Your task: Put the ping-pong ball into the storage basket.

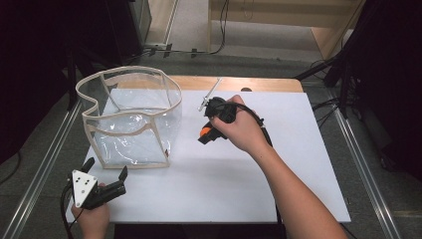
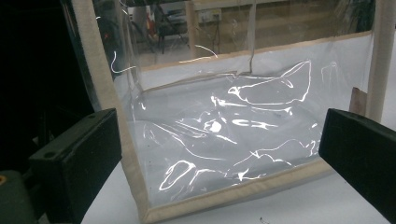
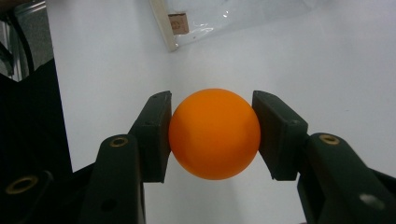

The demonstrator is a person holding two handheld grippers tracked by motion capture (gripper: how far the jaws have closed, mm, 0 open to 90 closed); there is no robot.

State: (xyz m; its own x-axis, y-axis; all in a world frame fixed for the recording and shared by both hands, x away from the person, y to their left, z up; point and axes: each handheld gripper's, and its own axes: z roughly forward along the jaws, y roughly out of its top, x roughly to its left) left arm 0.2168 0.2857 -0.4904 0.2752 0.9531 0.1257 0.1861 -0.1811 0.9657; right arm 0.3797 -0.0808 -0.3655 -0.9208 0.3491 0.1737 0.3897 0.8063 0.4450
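R gripper (image 3: 212, 135) | orange ball (image 3: 214, 134) clamped betw pads; above table (image 3: 327, 70)

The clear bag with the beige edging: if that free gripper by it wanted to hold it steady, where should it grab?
Probably the beige-trimmed top rim of the clear bag, coming from above. The bag stands upright with its mouth open, and the trim looks firmer than the thin, wrinkled, glossy walls, which would likely slip or crumple. The left gripper, jaws open, sits just in front of the near bottom corner, so the near rim is closest.
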